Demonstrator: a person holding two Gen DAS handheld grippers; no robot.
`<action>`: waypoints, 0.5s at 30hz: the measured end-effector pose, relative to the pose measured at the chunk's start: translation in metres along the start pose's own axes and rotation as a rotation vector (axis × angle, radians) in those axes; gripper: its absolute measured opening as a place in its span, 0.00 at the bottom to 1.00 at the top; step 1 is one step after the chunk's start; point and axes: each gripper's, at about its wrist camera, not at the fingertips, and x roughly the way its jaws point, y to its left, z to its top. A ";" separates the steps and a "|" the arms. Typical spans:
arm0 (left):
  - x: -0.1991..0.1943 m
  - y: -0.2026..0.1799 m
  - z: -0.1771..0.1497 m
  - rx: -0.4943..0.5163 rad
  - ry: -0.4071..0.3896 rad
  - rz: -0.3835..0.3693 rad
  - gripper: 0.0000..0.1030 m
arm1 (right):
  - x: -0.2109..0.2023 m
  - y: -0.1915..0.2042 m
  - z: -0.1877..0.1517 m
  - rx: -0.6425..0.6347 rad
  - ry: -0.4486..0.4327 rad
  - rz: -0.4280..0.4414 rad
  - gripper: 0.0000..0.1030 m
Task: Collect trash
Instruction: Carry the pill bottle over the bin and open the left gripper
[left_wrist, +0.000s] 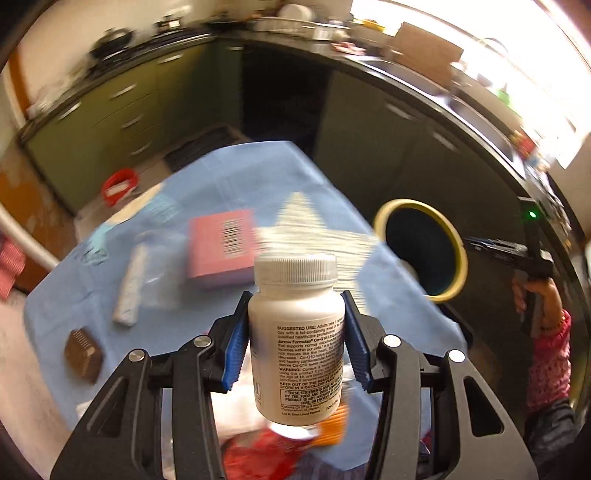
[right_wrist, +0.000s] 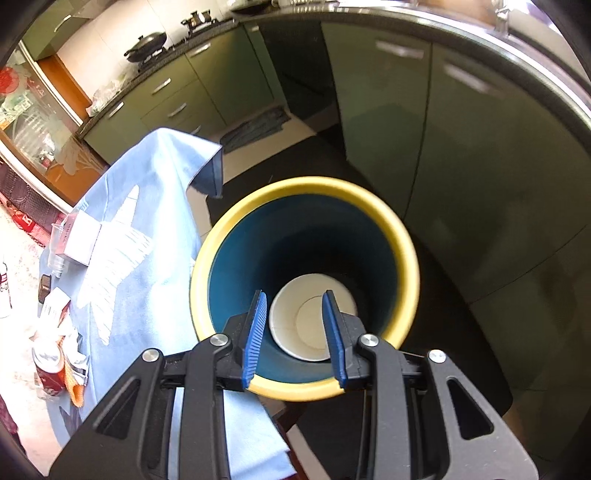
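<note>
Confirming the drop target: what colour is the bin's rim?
Yellow rim on the bin, with a dark blue inside; clearest in the right wrist view.

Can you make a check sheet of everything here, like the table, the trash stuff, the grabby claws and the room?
Surface: table under a light blue cloth with a white star.
Job's things: white pill bottle held upright; yellow-rimmed bin beside the table, a white paper cup at its bottom.
Clutter: pink box, small brown box, red can, wrappers.
Grippers: left gripper clamped on the bottle; right gripper above the bin, holding nothing.
Cables: nothing seen.
Surroundings: green kitchen cabinets, dark worktop, wok on the stove.
</note>
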 end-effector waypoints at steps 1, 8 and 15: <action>0.007 -0.017 0.006 0.032 0.007 -0.024 0.46 | -0.005 -0.002 -0.002 -0.001 -0.009 -0.006 0.29; 0.080 -0.135 0.055 0.205 0.097 -0.156 0.46 | -0.033 -0.033 -0.026 0.020 -0.062 -0.021 0.29; 0.164 -0.218 0.085 0.272 0.145 -0.181 0.46 | -0.051 -0.070 -0.053 0.084 -0.091 -0.028 0.34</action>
